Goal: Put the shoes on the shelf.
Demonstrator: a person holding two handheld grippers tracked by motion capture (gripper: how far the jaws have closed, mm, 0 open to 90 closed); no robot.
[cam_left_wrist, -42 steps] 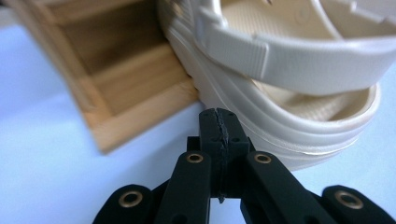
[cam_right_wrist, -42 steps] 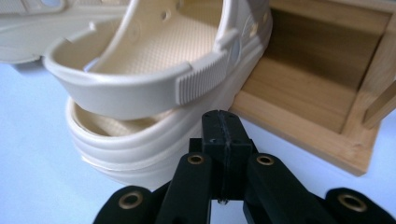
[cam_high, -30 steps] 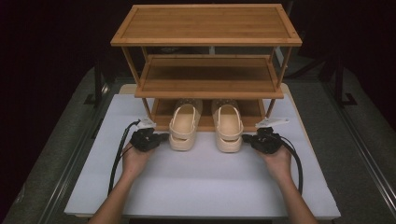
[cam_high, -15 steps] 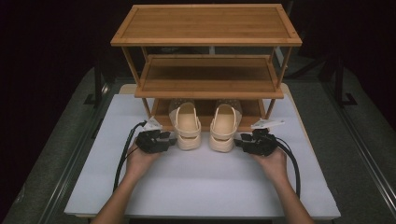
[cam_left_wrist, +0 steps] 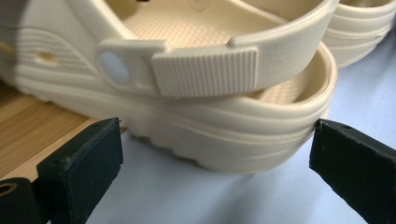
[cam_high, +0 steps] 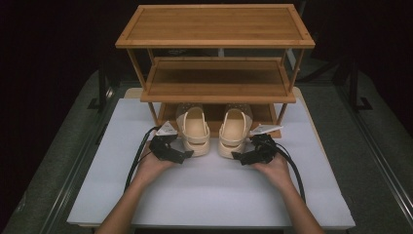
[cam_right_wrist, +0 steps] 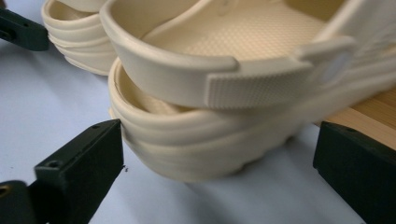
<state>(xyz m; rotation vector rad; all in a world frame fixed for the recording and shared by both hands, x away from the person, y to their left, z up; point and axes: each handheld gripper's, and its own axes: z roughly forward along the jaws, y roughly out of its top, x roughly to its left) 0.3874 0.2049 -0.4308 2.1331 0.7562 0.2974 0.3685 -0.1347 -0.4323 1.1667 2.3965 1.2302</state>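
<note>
From above, I see my left tool (cam_high: 187, 154) just beside the heel of the left clog (cam_high: 195, 130). Its jaws have just been opening and now stand wide, with the heel between them but untouched in the left gripper view. To its right, the right clog (cam_high: 234, 132) sits parallel and close. My right tool (cam_high: 237, 156) is at its heel, and its jaws too have just been opening, with the pads clear of the sole.

Both clogs have their toes tucked under the rack's (cam_high: 214, 44) lowest shelf (cam_high: 265, 114), and their heels stick out over the white desk (cam_high: 214, 195). I judge the placing nearly done. What is left is perhaps a push further in, then withdrawing. How deep the toes reach I cannot quite tell, as the middle shelf hides them.

The clogs are cream moulded foam with a matte finish. Each has a ribbed sole edge, a pebbled footbed and a hinged heel strap with a fine-gridded patch (cam_left_wrist: 205, 72) and a pale round rivet (cam_left_wrist: 114, 67). The rack is warm slatted bamboo with three tiers.
</note>
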